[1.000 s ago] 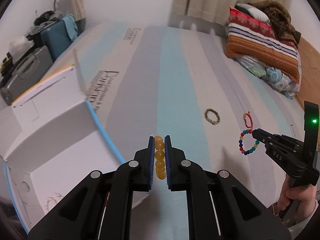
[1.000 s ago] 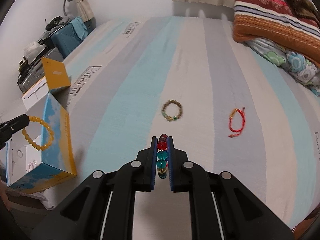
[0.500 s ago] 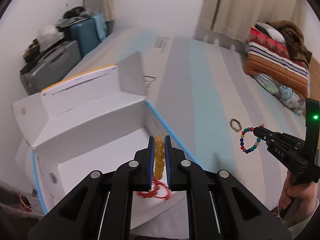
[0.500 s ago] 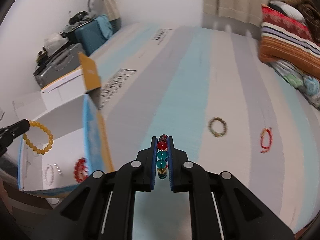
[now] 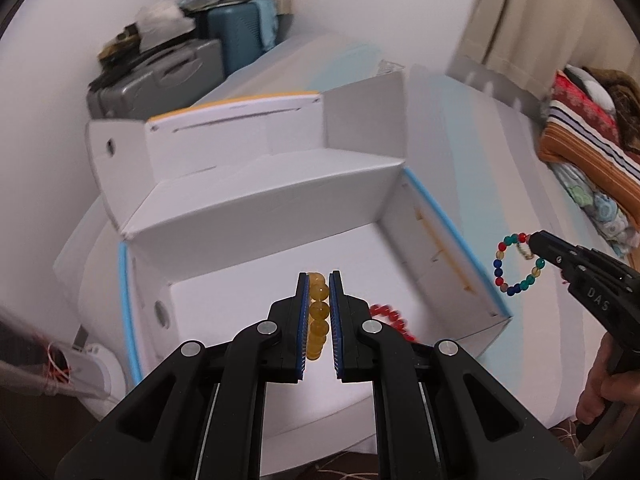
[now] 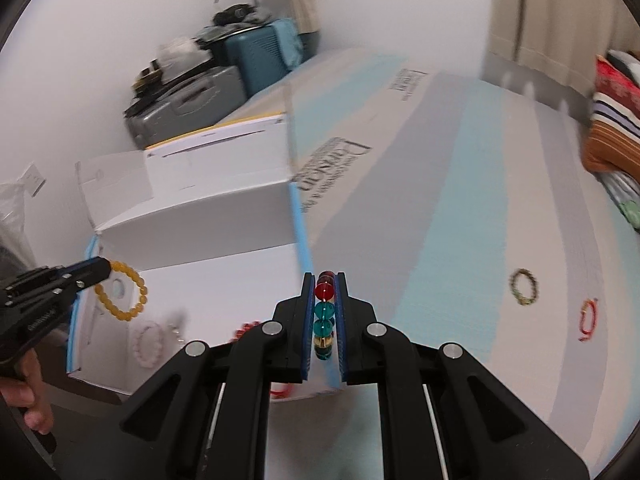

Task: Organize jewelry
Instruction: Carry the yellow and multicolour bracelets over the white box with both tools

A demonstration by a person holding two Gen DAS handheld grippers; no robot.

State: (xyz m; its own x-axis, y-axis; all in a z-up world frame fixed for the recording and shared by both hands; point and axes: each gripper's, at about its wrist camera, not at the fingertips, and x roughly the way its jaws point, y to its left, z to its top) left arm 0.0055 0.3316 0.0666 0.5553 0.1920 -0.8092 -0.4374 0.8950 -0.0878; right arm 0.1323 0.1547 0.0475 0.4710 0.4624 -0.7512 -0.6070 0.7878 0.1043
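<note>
My left gripper [image 5: 319, 280] is shut on a yellow bead bracelet [image 5: 318, 312] and holds it over the open white box [image 5: 256, 204]; it also shows in the right wrist view [image 6: 102, 274] with the bracelet [image 6: 124, 296] hanging from it. My right gripper [image 6: 325, 280] is shut on a multicoloured bead bracelet [image 6: 324, 316] above the box's blue right edge; in the left wrist view it [image 5: 534, 240] holds that bracelet [image 5: 518, 264] just right of the box. A red bracelet [image 5: 394, 320] and a pink one [image 6: 148, 342] lie in the box.
A dark bead bracelet [image 6: 525, 286] and a red cord bracelet [image 6: 588, 318] lie on the striped bed [image 6: 460, 200]. Suitcases [image 5: 160, 76] stand by the far wall. Folded blankets [image 5: 588, 136] are piled at the right.
Both grippers have moved left with their bracelets. The left one is now farther over the box's inside, the right one has reached the box's right edge.
</note>
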